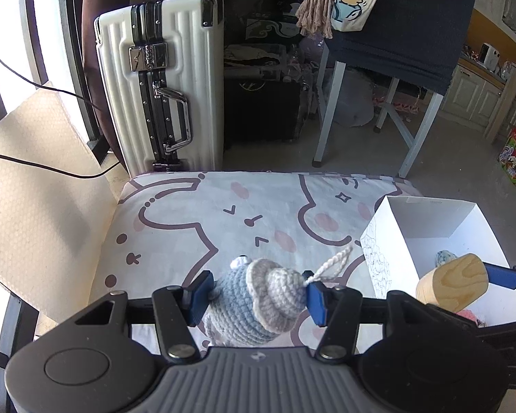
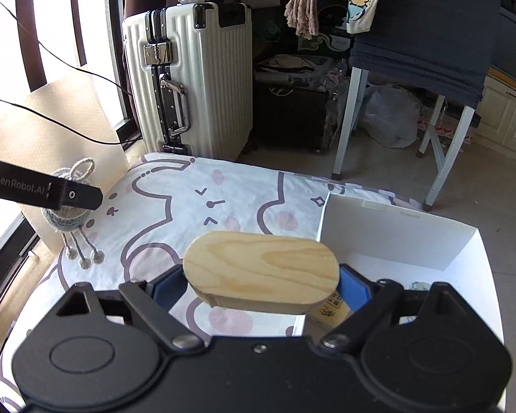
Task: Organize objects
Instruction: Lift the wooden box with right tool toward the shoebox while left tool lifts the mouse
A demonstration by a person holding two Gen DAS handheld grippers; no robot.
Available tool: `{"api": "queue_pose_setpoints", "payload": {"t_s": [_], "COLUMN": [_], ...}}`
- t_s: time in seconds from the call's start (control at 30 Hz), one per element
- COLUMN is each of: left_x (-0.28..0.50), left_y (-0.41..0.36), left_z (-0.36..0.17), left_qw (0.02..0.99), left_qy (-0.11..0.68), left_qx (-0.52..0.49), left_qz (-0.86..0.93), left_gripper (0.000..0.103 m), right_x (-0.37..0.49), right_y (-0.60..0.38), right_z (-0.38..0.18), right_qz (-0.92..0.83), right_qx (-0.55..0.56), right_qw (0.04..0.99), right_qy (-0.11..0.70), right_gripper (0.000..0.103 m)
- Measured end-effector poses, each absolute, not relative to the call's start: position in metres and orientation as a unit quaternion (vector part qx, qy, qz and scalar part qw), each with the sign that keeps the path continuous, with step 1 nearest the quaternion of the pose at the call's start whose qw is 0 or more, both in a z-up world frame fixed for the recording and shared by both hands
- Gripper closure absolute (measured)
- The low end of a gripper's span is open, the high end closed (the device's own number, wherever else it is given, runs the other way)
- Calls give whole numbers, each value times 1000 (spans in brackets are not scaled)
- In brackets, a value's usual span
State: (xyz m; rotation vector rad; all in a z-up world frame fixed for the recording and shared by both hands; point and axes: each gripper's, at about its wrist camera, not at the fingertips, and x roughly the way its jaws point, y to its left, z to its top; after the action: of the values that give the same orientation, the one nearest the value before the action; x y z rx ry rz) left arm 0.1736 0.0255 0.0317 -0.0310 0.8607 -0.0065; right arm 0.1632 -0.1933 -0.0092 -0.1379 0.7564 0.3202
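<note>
My left gripper (image 1: 256, 294) is shut on a crocheted blue-and-grey doll (image 1: 258, 296), lifted above the patterned cloth (image 1: 196, 227); its yarn loop sticks out to the right. The right wrist view shows the same doll (image 2: 67, 206) at far left with thin legs dangling, partly behind the left gripper's black finger. My right gripper (image 2: 259, 284) is shut on an oval wooden block (image 2: 261, 270), held by its two ends above the cloth beside the white box (image 2: 395, 227). That wooden block (image 1: 452, 282) also shows at the right of the left wrist view, over the box (image 1: 426, 216).
The white box holds a few small items on its floor. Behind the cloth-covered surface stands a white suitcase (image 1: 165, 86). A chair with white legs (image 1: 333, 103) and a dark cover is at the back right. Brown cardboard (image 1: 34, 179) and black cables lie at the left.
</note>
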Motion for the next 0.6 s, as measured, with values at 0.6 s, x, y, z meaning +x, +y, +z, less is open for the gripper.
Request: {"api": "queue_pose_setpoints", "payload": {"t_s": [0.6], "left_x": [164], "left_y": [-7], "left_z": [32], "left_qw": [916], "left_qy": [398], "left_qx": [5], "left_qz": [-41], "left_gripper": [47], "right_x": [165], "right_y": [-224], "right_z": [3], "right_qz": [156], "right_qx": [-52], "right_qw": [921], "right_qy": [354], "right_gripper": [10]}}
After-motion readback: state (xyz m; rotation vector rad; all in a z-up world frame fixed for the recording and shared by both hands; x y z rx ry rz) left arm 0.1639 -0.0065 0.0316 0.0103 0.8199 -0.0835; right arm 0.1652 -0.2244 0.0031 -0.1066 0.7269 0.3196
